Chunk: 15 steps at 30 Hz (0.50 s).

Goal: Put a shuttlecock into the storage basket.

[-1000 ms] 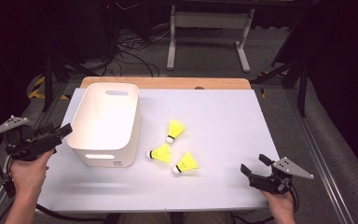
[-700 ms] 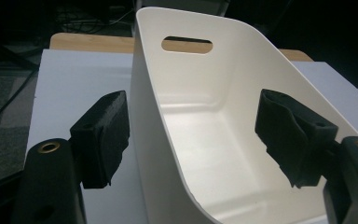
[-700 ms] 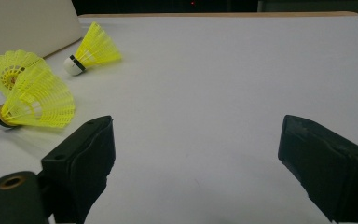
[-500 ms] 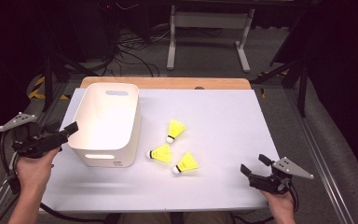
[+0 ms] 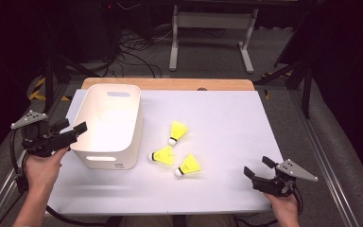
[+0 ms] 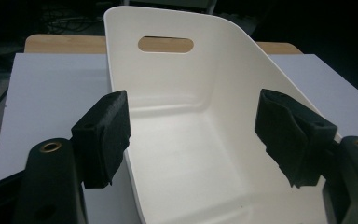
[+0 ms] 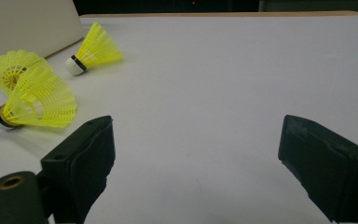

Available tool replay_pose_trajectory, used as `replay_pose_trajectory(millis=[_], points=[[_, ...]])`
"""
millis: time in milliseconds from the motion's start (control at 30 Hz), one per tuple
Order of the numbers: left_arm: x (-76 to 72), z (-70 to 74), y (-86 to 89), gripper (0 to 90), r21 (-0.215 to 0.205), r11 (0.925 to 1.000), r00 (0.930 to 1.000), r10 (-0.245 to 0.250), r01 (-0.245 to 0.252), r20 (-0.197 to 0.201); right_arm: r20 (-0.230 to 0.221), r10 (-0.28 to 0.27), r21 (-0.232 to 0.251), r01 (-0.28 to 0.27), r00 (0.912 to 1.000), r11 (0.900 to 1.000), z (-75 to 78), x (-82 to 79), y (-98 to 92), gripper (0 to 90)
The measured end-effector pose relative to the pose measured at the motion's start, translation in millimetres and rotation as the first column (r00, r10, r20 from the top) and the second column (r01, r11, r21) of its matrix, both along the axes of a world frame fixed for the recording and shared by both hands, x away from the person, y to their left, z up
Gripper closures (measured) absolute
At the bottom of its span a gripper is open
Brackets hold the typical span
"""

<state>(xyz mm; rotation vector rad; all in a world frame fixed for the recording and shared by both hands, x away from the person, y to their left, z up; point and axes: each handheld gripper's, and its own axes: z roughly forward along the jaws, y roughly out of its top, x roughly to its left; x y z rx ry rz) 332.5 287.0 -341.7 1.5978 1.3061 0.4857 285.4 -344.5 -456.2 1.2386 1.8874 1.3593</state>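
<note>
Left tool (image 5: 71,130) has neared the white, empty basket (image 5: 108,124).

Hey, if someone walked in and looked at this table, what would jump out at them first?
Three bright yellow shuttlecocks lie clustered mid-table on the white table surface, just right of a white bin with handle slots. The left gripper, jaws open, is at the bin's near left corner, while the right gripper sits open at the near right.

left gripper (image 5: 71,128) – open, at white bin (image 5: 108,126) | three yellow shuttlecocks (image 5: 170,153) – beside bin
</note>
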Motion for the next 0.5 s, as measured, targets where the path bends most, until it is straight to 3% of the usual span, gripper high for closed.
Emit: replay_pose_trajectory(millis=[500], points=[[5.8, 3.1, -14.4, 28.1, 0.008, 0.9996, 0.9996, -0.026, 0.026, -0.005, -0.001, 0.002, 0.0, -0.002, 1.0, 1.0, 0.0, -0.1, 0.2, 11.6]])
